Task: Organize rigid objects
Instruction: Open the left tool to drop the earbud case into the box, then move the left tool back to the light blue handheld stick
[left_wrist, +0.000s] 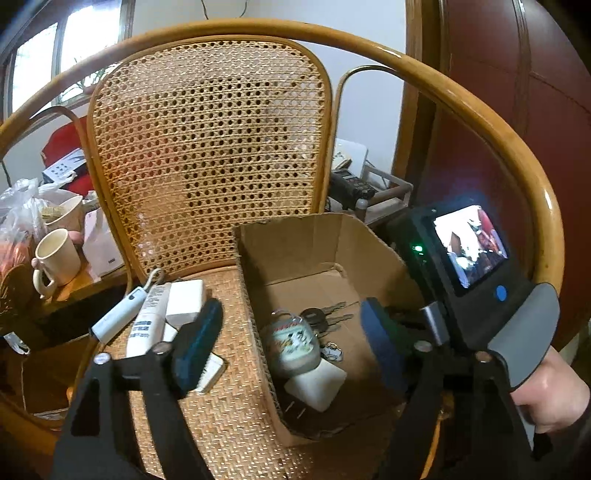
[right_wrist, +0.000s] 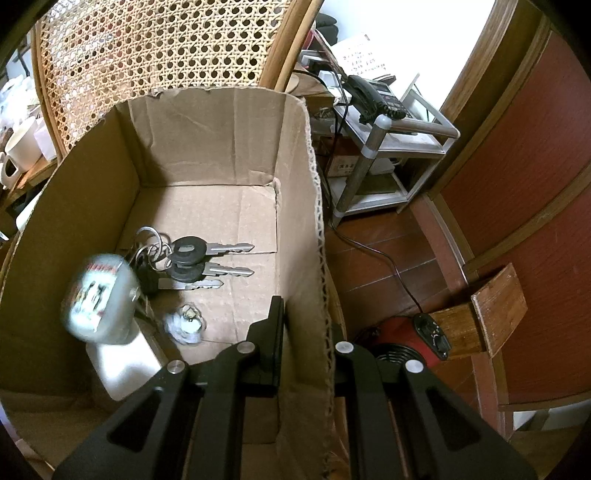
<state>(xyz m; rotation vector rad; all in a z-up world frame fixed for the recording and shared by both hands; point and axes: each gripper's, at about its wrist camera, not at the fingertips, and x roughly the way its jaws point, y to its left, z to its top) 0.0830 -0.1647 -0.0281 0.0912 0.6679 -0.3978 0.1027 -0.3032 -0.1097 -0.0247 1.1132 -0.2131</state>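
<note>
The left gripper (left_wrist: 291, 343) stands spread above a blurred small jar (left_wrist: 293, 345), nothing pinched, while the right gripper (right_wrist: 308, 332) pinches the cardboard box's (right_wrist: 207, 147) side wall. The jar sits inside the box over a white block (left_wrist: 317, 384), beside a key bunch (right_wrist: 195, 264), on a cane chair (left_wrist: 207, 147).

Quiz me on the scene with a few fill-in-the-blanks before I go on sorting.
1. The right gripper is shut on a wall of the cardboard box, which stands on a cane ___.
2. On the box floor lie black-headed ___ on rings.
3. The left gripper hangs over the box with its jaws ___.
4. The white tube lies ___ the box.

Missing words: chair; keys; open; outside.
</note>
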